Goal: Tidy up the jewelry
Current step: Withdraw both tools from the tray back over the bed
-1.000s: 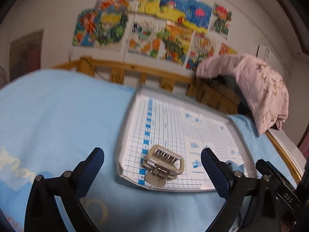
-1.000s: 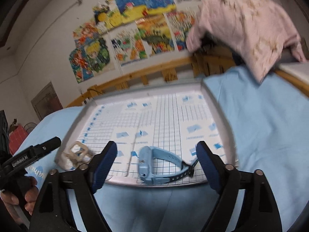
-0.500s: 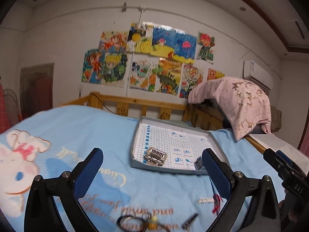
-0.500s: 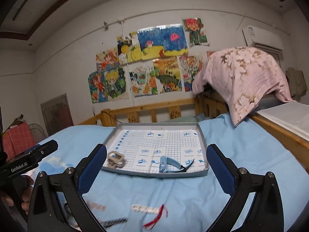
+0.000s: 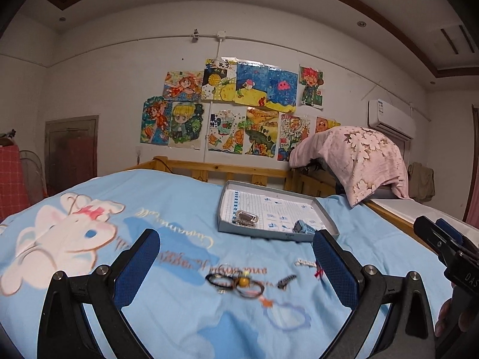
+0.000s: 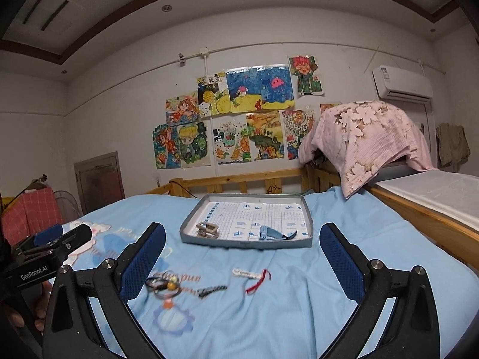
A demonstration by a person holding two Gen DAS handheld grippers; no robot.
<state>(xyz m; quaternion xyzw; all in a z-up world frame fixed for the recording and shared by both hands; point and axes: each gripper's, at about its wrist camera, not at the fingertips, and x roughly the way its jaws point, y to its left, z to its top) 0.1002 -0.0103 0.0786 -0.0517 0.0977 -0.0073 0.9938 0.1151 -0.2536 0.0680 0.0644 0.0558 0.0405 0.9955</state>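
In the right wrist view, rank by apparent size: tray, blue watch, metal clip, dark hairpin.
1. Tray, largest.
2. Blue watch.
3. Metal clip and dark hairpin look alike; the hairpin is nearer and blurred, so unranked.

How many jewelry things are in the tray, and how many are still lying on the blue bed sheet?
In the tray: 2, the metal hair clip and the blue watch.
On the sheet: 3, the tangle of black rings with a yellow bead, the dark clip and the white piece with a red tassel.
Total: 5.
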